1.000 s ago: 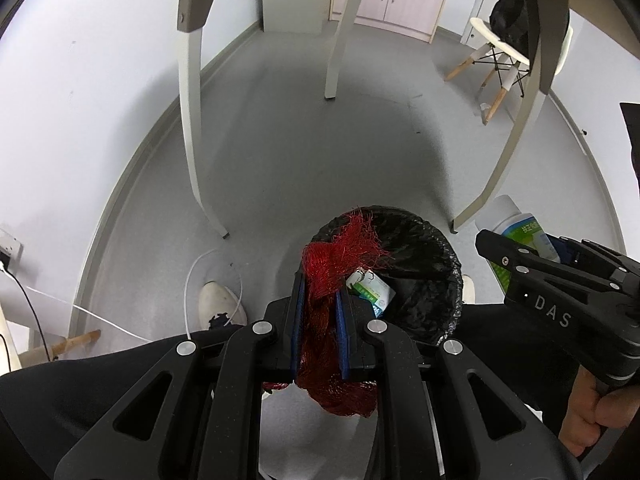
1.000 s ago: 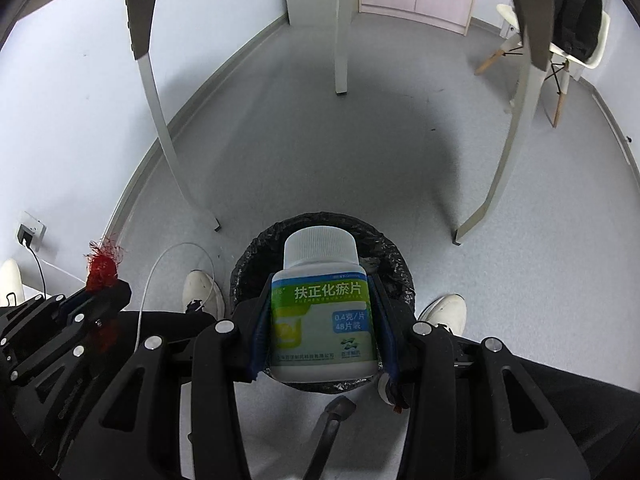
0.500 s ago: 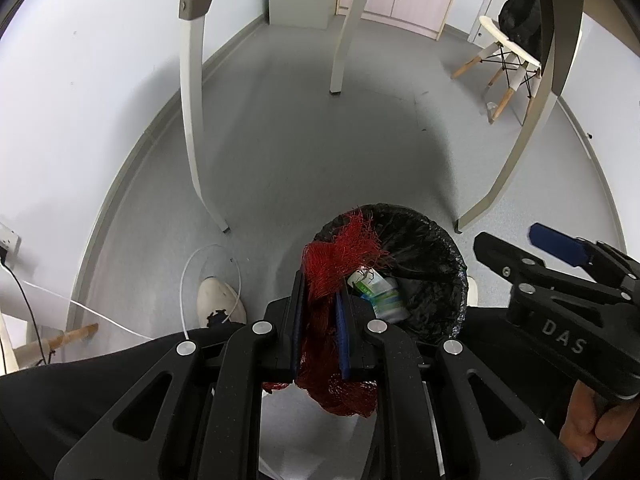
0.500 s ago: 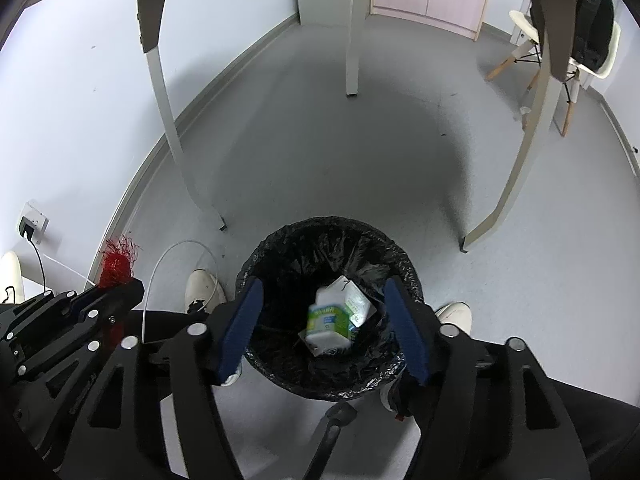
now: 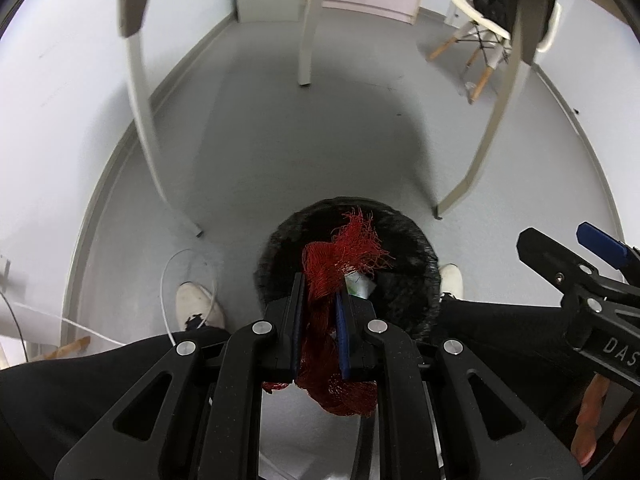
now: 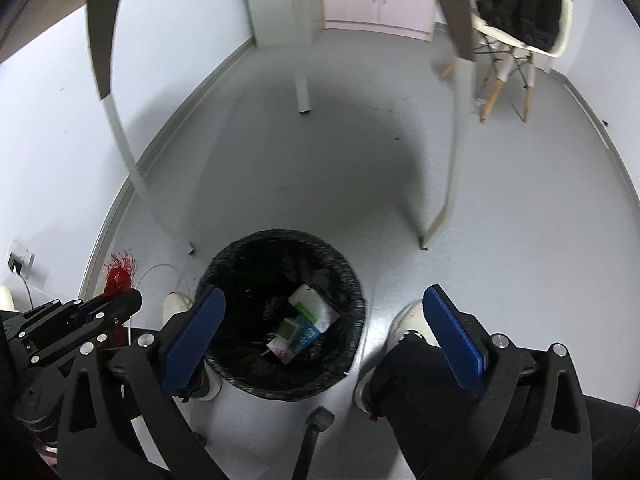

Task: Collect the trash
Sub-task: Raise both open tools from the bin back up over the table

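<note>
My left gripper is shut on a red mesh net and holds it over the near rim of a round bin with a black liner. In the right wrist view the bin stands on the floor between the person's feet. A white and green pill bottle and other packets lie at its bottom. My right gripper is wide open and empty above the bin. It also shows in the left wrist view at the right. The left gripper with the net shows at the left.
White table legs stand behind the bin on the grey floor. A chair with a black backpack is at the back right. A white cable lies by the left shoe. A wall socket is at the left.
My right gripper opened and dropped the pill bottle into the bin, then opened wider and drew back. My left gripper moved the red net further over the bin.
</note>
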Action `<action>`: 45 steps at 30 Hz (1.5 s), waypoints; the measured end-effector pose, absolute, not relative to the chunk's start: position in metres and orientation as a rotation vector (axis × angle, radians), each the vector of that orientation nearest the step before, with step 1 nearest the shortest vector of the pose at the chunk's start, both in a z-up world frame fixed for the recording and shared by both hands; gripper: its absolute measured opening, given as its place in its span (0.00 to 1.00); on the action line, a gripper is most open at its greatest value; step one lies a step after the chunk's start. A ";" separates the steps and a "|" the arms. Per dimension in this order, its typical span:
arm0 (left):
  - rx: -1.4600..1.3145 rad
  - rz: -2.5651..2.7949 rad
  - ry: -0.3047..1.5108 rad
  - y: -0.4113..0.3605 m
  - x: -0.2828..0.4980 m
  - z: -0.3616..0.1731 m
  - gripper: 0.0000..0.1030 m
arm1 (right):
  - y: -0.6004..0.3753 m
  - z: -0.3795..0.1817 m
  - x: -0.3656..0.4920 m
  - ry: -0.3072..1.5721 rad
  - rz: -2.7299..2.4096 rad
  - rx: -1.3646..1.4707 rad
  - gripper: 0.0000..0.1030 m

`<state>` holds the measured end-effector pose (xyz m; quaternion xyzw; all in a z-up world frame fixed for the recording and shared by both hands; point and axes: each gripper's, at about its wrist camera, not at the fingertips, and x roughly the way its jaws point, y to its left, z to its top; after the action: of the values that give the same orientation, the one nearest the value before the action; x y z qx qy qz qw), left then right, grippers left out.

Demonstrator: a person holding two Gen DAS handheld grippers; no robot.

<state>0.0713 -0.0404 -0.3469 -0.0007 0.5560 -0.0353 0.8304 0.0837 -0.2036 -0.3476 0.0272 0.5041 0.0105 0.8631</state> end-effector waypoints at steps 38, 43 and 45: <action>0.027 -0.093 1.096 -0.075 0.072 -0.335 0.92 | -0.259 -0.351 0.069 1.062 -0.068 0.115 0.93; 0.023 -0.078 1.073 -0.066 0.067 -0.326 0.92 | -0.251 -0.344 0.065 1.049 -0.055 0.095 0.93; 0.021 -0.075 1.055 -0.061 0.063 -0.319 0.92 | -0.248 -0.341 0.062 1.043 -0.050 0.090 0.93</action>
<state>0.0627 -0.0610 -0.3188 0.0099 0.5031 -0.0357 0.8634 0.0623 -0.2475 -0.3410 0.0431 0.4981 -0.0239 0.8657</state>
